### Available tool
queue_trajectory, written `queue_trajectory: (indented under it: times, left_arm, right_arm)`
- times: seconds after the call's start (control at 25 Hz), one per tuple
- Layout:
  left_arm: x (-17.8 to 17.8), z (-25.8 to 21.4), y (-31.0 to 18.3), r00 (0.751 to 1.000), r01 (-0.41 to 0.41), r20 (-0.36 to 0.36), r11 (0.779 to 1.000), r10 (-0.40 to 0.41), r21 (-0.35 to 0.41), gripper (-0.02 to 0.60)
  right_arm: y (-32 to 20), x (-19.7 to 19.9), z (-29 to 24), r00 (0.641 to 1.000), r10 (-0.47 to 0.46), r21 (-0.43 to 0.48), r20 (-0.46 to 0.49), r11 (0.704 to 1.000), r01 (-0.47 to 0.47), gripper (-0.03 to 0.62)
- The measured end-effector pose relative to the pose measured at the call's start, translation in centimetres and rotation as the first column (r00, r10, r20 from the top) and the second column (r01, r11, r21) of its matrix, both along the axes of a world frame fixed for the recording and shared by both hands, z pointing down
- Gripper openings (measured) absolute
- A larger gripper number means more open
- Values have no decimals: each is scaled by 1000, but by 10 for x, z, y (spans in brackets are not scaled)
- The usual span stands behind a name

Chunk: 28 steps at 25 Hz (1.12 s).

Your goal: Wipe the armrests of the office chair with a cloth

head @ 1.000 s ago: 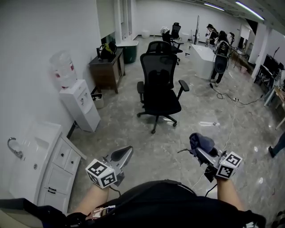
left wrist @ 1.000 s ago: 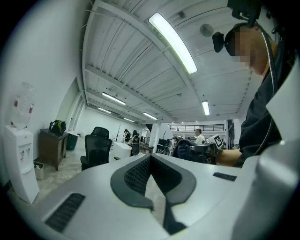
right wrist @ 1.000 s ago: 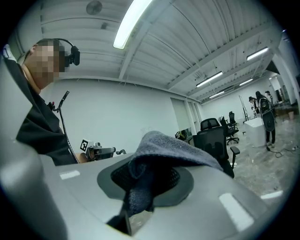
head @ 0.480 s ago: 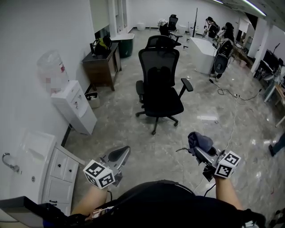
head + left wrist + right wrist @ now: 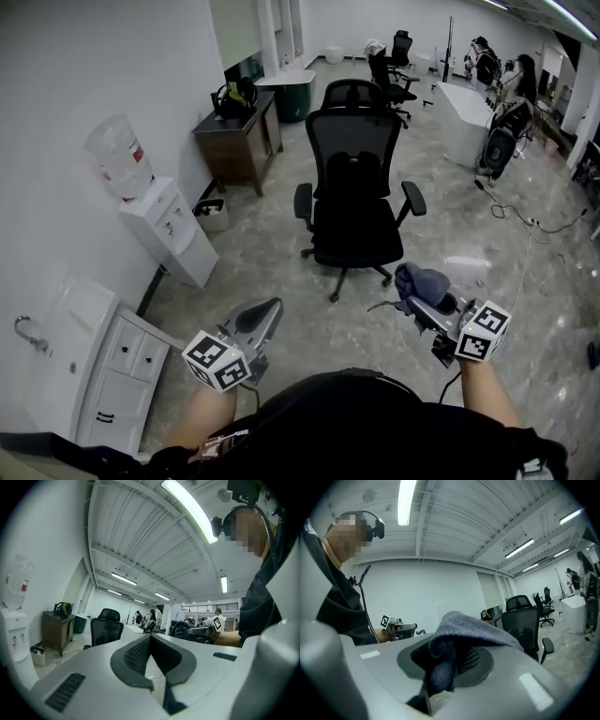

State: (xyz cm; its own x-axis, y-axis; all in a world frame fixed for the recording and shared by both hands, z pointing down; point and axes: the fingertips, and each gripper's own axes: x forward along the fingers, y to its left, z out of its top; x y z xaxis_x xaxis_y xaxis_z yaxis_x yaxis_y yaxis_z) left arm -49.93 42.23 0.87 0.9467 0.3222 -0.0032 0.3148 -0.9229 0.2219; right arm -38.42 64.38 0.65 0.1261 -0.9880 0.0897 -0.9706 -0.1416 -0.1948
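Note:
A black mesh office chair (image 5: 353, 202) stands on the grey floor ahead of me, its back toward me, with one armrest (image 5: 302, 200) on its left and the other armrest (image 5: 413, 198) on its right. My right gripper (image 5: 417, 298) is shut on a grey-blue cloth (image 5: 421, 280), well short of the chair. The cloth (image 5: 459, 634) drapes over the jaws in the right gripper view, where the chair (image 5: 528, 625) shows at the right. My left gripper (image 5: 261, 322) is shut with nothing in it, held low on the left. In the left gripper view, the chair (image 5: 105, 630) is far off.
A water dispenser (image 5: 159, 217) and a white sink cabinet (image 5: 103, 356) line the left wall, with a dark wooden cabinet (image 5: 239, 141) behind. More chairs (image 5: 394, 66), a white table (image 5: 469, 112) and people stand at the back. A cable (image 5: 544, 225) lies on the floor to the right.
The view has shifted so the chair sits closer and more central. Both grippers keep their pose, the right one still holding the cloth.

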Motion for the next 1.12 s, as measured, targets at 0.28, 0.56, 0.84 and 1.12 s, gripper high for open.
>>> queue_trajectory:
  times: [0.28,0.56,0.84,1.12]
  left_arm:
    - [68,16,-14,999,20,38,1000,-20,-17,-5]
    - [149,31,-109,1000,-4,14,999,5,-43,-5]
    - [228,22,-229,998,-66,2,998,66,-5,-5]
    - [311,48,-295,999,-5,47,1000,6,-25,-5]
  right_arm:
    - [-33,73,14,998,-59,-26,12,998,59,78]
    - [-126,147,22,999,-36,-63,-5,997,35,78]
    - [-246,218,19,1000,-3,-94,-15,996,2,78]
    - [-323,314,73,997,-73,-200,16,977,75,78]
